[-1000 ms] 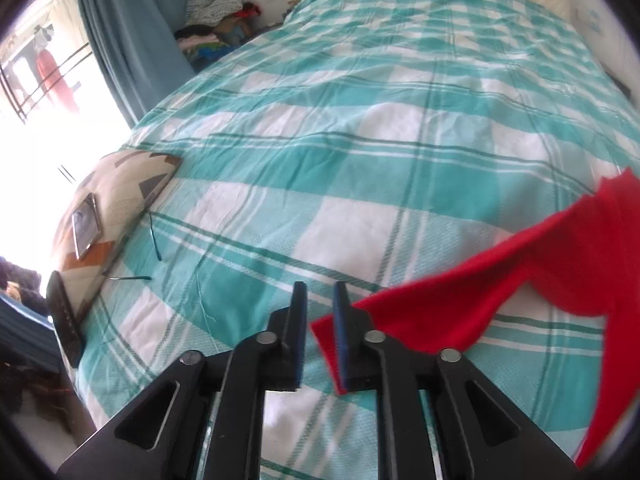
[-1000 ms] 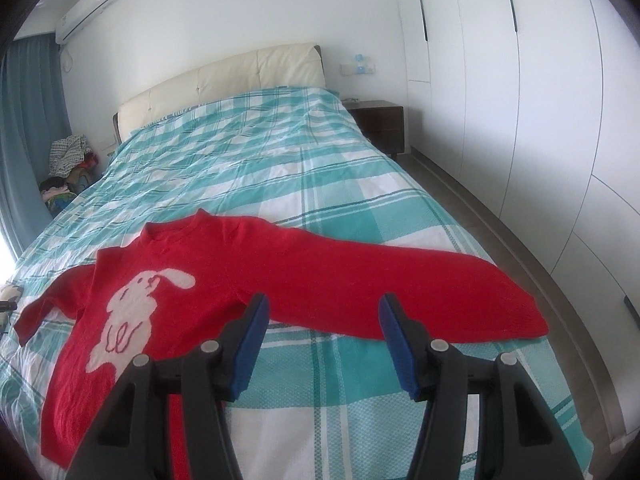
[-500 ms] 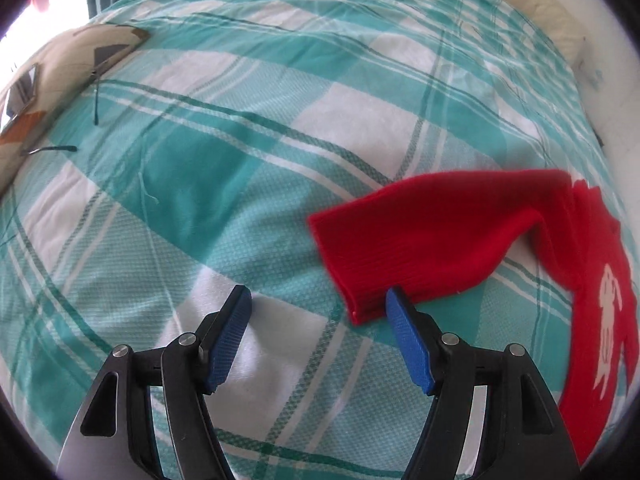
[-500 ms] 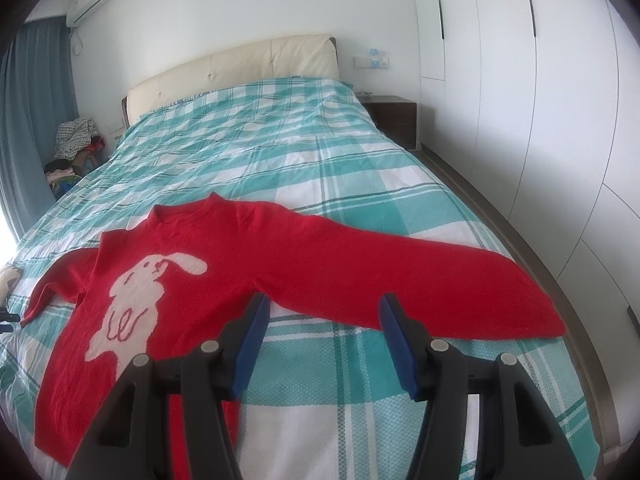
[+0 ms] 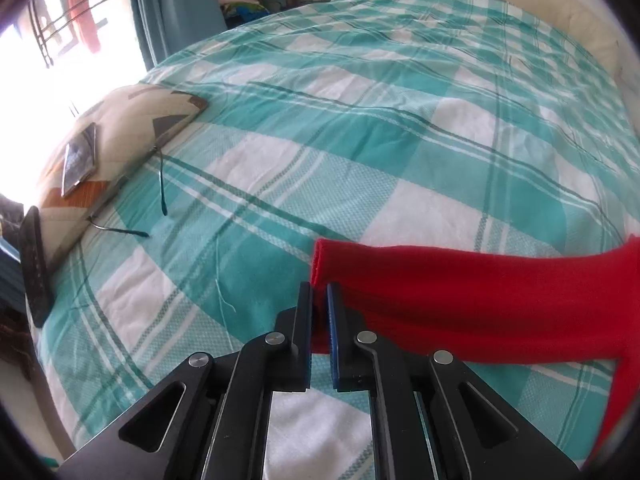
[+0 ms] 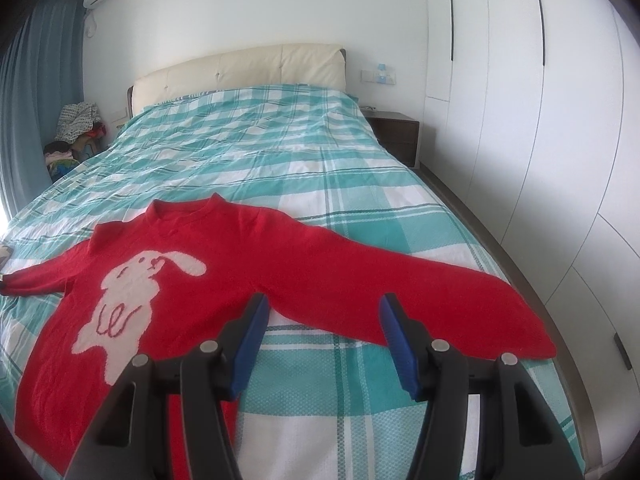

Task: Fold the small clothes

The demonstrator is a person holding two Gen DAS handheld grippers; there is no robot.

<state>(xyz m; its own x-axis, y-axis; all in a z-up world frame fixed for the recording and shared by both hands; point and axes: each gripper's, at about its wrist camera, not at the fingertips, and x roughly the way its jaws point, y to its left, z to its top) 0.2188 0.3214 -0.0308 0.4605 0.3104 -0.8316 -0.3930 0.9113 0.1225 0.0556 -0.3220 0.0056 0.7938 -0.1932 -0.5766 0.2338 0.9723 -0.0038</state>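
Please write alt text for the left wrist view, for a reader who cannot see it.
The left gripper is shut on the cuff of a red knitted sweater's sleeve, which lies on a teal-and-white checked bedspread. A beige patterned cushion sits at the bed's left edge.

Red sweater (image 6: 248, 264), white rabbit motif, flat face-up on bed, sleeves spread; cuff (image 5: 320, 264) pinched.

Teal-checked bed (image 6: 304, 148) with cream headboard (image 6: 240, 68), white wardrobes (image 6: 520, 100), blue curtain (image 5: 172, 4), bright window (image 5: 60, 40)
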